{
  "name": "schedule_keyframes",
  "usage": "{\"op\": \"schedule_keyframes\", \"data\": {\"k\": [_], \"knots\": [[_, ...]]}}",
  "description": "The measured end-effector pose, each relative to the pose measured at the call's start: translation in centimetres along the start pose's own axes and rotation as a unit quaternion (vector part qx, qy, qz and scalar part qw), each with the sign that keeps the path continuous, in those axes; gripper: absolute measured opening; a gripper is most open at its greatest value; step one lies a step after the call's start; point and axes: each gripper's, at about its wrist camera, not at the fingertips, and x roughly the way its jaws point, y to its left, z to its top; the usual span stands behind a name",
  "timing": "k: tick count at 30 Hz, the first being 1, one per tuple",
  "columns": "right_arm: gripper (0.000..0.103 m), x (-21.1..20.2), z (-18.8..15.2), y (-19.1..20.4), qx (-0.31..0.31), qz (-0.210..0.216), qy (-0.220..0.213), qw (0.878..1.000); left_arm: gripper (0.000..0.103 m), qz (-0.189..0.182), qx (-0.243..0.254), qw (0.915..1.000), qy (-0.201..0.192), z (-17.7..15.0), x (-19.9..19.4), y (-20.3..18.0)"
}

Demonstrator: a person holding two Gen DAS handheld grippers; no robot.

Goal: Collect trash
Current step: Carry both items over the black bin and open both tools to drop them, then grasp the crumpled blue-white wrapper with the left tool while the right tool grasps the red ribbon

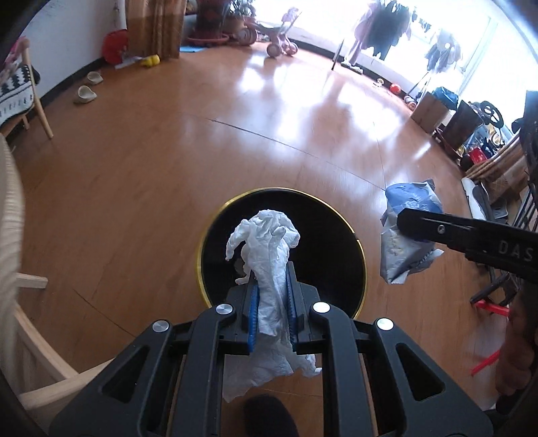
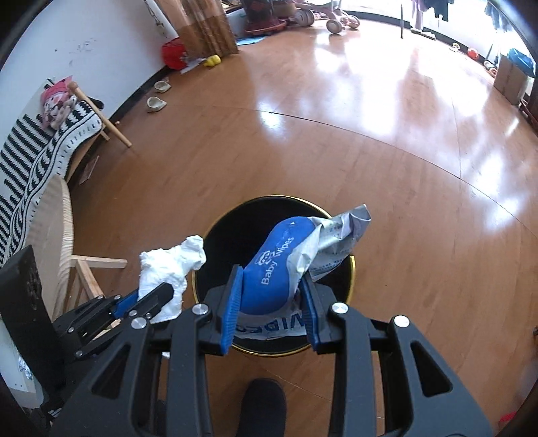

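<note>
My left gripper [image 1: 271, 274] is shut on a crumpled white tissue [image 1: 265, 242] and holds it above the round black trash bin with a gold rim [image 1: 361, 245]. My right gripper [image 2: 271, 272] is shut on a blue and grey baby wipes packet [image 2: 285, 259] and holds it over the same bin [image 2: 351, 269]. In the left wrist view the packet [image 1: 407, 215] hangs right of the bin in the right gripper's finger [image 1: 437, 230]. In the right wrist view the left gripper [image 2: 148, 297] with the tissue [image 2: 168, 265] is at the bin's left edge.
The bin stands on a shiny wooden floor [image 1: 168, 151]. A wooden chair [image 2: 64, 235] and a bench with a striped blanket [image 2: 33, 151] are at the left. Slippers [image 1: 85, 94], a tricycle [image 1: 280, 37] and a clothes rack [image 1: 380, 27] stand far off. Boxes and clutter [image 1: 470, 127] line the right.
</note>
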Motion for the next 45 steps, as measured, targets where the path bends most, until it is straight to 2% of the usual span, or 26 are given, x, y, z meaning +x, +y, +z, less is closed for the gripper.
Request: {"op": "schedule_keyframes", "data": {"k": [4, 7, 8, 9, 10, 11, 13, 15, 17, 25, 26, 27, 29, 32, 36, 38, 41, 44, 45], "knots": [[0.033, 0.3, 0.1, -0.8, 0.007, -0.004, 0.002, 1.0, 0.014, -0.011, 0.006, 0.9999, 0.002, 0.0, 1.0, -0.7], [0.033, 0.3, 0.1, -0.8, 0.012, -0.004, 0.0, 1.0, 0.019, -0.013, 0.01, 0.9998, 0.009, 0.2, 1.5, -0.9], [0.033, 0.3, 0.2, -0.7, 0.014, -0.004, 0.0, 1.0, 0.03, -0.012, 0.009, 0.9998, 0.012, 0.3, 1.7, -1.0], [0.033, 0.3, 0.3, -0.9, 0.015, -0.005, 0.0, 1.0, 0.045, -0.013, 0.009, 0.9998, 0.012, 0.3, 1.7, -0.9], [0.033, 0.3, 0.2, -1.0, 0.017, -0.004, -0.001, 1.0, 0.051, -0.012, 0.01, 0.9998, 0.008, 0.4, 1.7, -1.0], [0.033, 0.3, 0.3, -1.0, 0.018, -0.004, -0.001, 1.0, 0.056, -0.01, 0.011, 0.9999, 0.004, 0.3, 1.5, -1.0], [0.033, 0.3, 0.4, -1.1, 0.02, -0.003, -0.001, 1.0, 0.059, -0.008, 0.012, 0.9999, -0.003, 0.4, 1.1, -1.0], [0.033, 0.2, 0.3, -1.0, 0.02, -0.003, -0.001, 1.0, 0.067, -0.007, 0.008, 0.9999, -0.008, 0.5, 0.7, -1.0], [0.033, 0.3, 0.2, -0.8, 0.02, -0.002, 0.0, 1.0, 0.072, -0.004, 0.002, 0.9999, -0.017, 0.4, 0.1, -0.9], [0.035, 0.9, 0.8, -0.5, 0.018, 0.0, 0.004, 1.0, 0.077, -0.01, -0.01, 0.9991, -0.04, 0.8, -2.8, -0.4], [0.04, 1.0, 0.8, -0.4, 0.016, 0.001, 0.004, 1.0, 0.078, -0.013, -0.011, 0.9989, -0.044, 0.8, -3.2, -0.3], [0.053, 1.0, 0.9, -0.2, 0.015, -0.001, 0.004, 1.0, 0.08, -0.015, -0.011, 0.9987, -0.047, 0.7, -3.7, -0.2], [0.067, 0.7, 1.1, 0.2, 0.017, -0.005, -0.005, 1.0, 0.081, -0.015, -0.012, 0.9985, -0.052, 0.6, -4.5, 0.0], [0.068, 0.2, 1.2, 1.4, 0.019, 0.003, -0.014, 1.0, 0.082, -0.011, -0.014, 0.998, -0.061, 0.6, -6.3, 0.4], [0.072, -0.9, 1.5, 4.2, 0.009, 0.016, -0.029, 0.999, 0.088, 0.004, -0.023, 0.9958, -0.089, 0.1, -10.2, 1.8], [0.074, -1.7, 1.4, 6.9, -0.009, 0.031, -0.039, 0.999, 0.089, 0.017, -0.034, 0.9939, -0.104, -0.4, -12.3, 3.0], [0.075, -2.8, 0.8, 12.2, -0.046, 0.057, -0.05, 0.996, 0.09, 0.045, -0.063, 0.9894, -0.123, -1.5, -16.2, 5.6], [0.078, -3.6, -0.3, 18.2, -0.09, 0.088, -0.054, 0.991, 0.091, 0.082, -0.094, 0.9816, -0.144, -2.9, -20.3, 8.9], [0.079, -3.9, -0.9, 20.7, -0.11, 0.101, -0.053, 0.987, 0.091, 0.106, -0.108, 0.977, -0.15, -3.9, -22.1, 10.3]]}}
